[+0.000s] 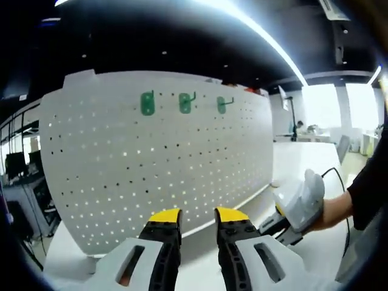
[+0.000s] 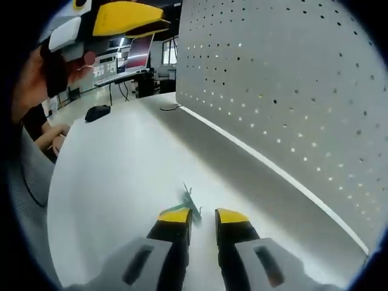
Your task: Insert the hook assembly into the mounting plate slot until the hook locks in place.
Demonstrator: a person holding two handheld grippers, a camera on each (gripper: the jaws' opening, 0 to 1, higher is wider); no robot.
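1. In the right gripper view, a small green hook [image 2: 190, 201] lies on the white table [image 2: 115, 182], just beyond the yellow tips of the right gripper [image 2: 202, 216]. It is near the left tip; I cannot tell if it touches it. The jaws stand apart with a narrow gap, and nothing is between them.
2. In the left gripper view, the left gripper [image 1: 198, 216] points at the white pegboard [image 1: 151, 163]. Its jaws are apart and hold nothing.
3. Three green hooks [image 1: 184, 102] hang in a row near the top edge of the board.
4. The board stands upright on the table; much free table lies before it.
5. The hook's shape on the table is small and hard to make out.
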